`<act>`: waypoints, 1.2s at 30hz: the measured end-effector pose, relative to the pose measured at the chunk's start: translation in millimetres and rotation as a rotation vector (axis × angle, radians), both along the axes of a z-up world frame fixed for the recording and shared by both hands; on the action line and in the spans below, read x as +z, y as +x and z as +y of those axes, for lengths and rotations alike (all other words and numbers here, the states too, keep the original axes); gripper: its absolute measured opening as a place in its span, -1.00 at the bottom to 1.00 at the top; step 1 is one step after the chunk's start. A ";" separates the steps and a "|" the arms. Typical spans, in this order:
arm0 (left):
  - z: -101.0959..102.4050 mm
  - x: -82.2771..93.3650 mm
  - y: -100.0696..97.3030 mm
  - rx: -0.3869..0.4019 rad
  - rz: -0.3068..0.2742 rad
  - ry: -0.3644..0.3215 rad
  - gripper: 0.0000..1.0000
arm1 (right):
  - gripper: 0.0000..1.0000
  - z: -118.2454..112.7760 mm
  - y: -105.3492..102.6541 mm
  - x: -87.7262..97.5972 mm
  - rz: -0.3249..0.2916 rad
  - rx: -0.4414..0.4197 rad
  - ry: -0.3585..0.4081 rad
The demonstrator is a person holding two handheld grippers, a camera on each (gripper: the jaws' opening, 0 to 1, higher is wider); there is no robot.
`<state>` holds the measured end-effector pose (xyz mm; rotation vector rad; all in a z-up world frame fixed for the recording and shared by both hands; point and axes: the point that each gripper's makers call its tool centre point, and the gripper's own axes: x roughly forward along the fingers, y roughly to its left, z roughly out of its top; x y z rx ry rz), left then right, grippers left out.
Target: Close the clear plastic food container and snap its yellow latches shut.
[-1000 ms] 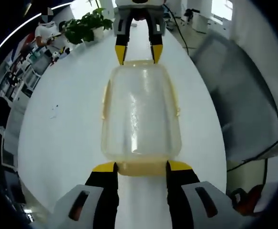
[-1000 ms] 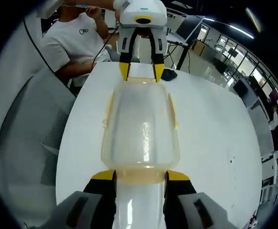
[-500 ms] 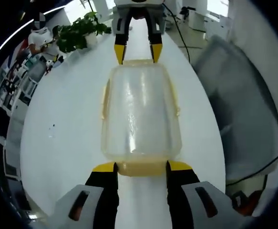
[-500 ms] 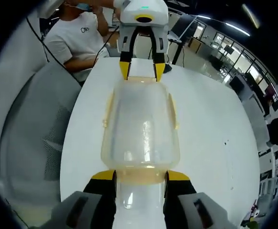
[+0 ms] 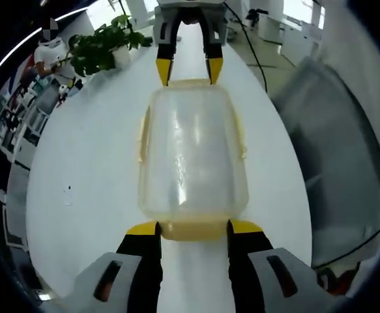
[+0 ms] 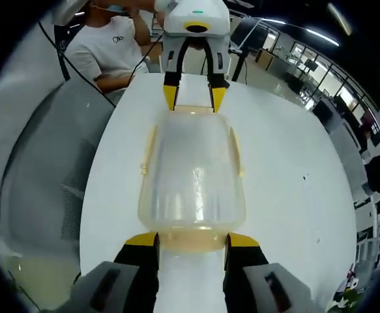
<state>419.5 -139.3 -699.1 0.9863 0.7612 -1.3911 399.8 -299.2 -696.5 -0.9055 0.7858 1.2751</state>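
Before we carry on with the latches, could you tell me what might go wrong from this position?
1. The container is held between the left gripper and right gripper at opposite ends only; uneven pressure could make the smooth plastic slip or twist out.
2. The side latches look unfastened, and both grippers are occupied at the ends.
3. Squeezing the ends might flex the lid and unseat it.

black tool [image 5: 191,229] jaws, yellow tips, grey housings

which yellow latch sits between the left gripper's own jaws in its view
The end latch at the container's near end, at the bottom of the left gripper view. The side latches lie along its long edges; the far one meets the right gripper.
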 end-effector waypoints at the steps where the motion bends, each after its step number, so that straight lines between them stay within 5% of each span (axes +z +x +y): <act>1: -3.3 -1.2 0.8 0.000 0.002 -0.001 -0.26 | -0.28 -3.5 1.1 -1.9 0.002 -0.001 -0.002; 18: -37.5 -21.9 3.7 0.002 0.038 0.015 -0.26 | -0.28 -37.5 4.3 -21.0 0.029 -0.001 -0.016; 36: -49.7 -40.6 5.6 0.005 0.070 0.050 -0.26 | -0.28 -50.2 7.5 -42.2 0.059 0.005 -0.023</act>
